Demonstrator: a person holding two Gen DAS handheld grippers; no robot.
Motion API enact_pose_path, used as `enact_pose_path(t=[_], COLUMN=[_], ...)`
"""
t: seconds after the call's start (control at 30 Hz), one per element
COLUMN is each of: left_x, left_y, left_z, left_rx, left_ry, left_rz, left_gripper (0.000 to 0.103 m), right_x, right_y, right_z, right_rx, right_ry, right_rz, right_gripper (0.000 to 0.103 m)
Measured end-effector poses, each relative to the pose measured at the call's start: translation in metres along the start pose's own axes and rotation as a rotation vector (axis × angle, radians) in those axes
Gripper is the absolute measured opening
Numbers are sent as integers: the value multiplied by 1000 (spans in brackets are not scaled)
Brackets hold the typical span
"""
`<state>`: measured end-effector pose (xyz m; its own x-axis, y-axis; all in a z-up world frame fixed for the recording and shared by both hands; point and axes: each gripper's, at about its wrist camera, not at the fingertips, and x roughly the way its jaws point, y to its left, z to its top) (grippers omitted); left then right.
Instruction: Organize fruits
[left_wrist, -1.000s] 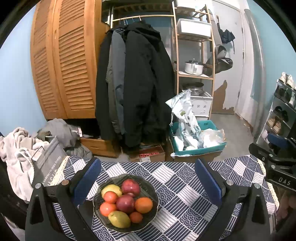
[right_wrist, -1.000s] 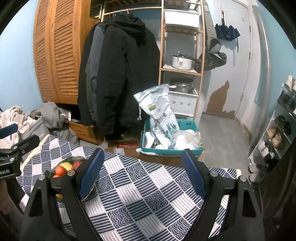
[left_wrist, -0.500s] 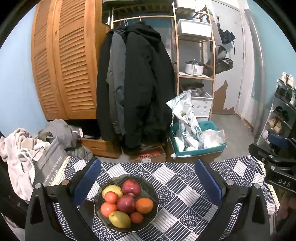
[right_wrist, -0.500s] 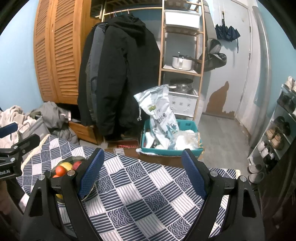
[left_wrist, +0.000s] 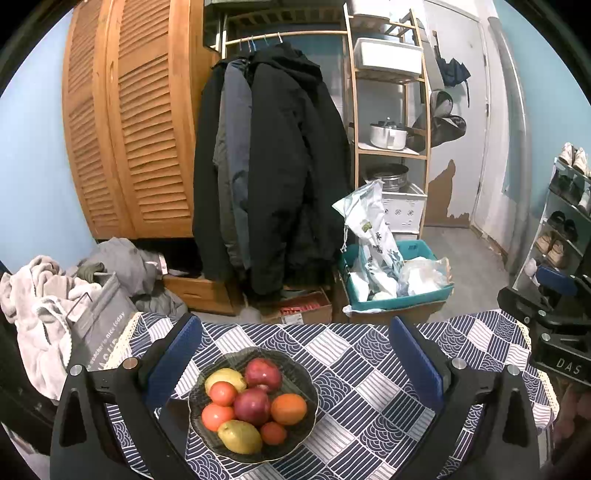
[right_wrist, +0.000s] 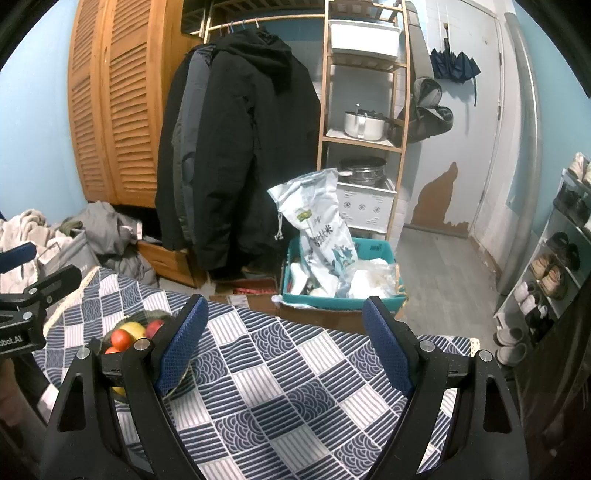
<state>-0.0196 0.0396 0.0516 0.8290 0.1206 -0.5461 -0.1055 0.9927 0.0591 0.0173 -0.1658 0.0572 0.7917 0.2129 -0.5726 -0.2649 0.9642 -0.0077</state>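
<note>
Nothing on the table has shifted since the earlier frames; both grippers occupy the same positions and the fruit lies as before. Left wrist view: the left gripper (left_wrist: 293, 354) hangs over the near-left part of the table, its blue-padded jaws spread wide and gripping nothing. Between and slightly below the pads sits a dark glass bowl (left_wrist: 308, 380) on the navy-and-white patterned tablecloth (left_wrist: 362, 391). The bowl holds two red apples (left_wrist: 263, 373), two yellow lemons (left_wrist: 239, 436), one larger orange (left_wrist: 289, 409) and three smaller orange-red fruits (left_wrist: 222, 393), heaped together and touching. The left pad stands just beside the bowl's left rim; the right pad stands well apart from it. Right wrist view: the right gripper (right_wrist: 284, 339) is likewise spread wide and empty, over bare tablecloth (right_wrist: 280, 384) to the right of the bowl (right_wrist: 147, 316), of which only part shows behind its left finger. Background, both views: black coats (left_wrist: 284, 177) on a rail, a louvred wooden wardrobe (left_wrist: 129, 122), a shelf unit with a white pot (left_wrist: 388, 136), a teal crate (left_wrist: 399, 295) holding a rice bag, and a shoe rack (right_wrist: 565, 251) at the right edge.
</note>
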Motion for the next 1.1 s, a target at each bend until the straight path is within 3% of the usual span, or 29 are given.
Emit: enact_pose_path(t=[1.1], left_x=[8], left_y=[1], left_z=[0], left_rx=[-12], left_ry=[60], left_rz=[33], left_gripper=[102], right_x=[-5], right_y=[2], right_z=[2], right_rx=[-7], right_ry=[-4], right_rz=[0], right_gripper=[85])
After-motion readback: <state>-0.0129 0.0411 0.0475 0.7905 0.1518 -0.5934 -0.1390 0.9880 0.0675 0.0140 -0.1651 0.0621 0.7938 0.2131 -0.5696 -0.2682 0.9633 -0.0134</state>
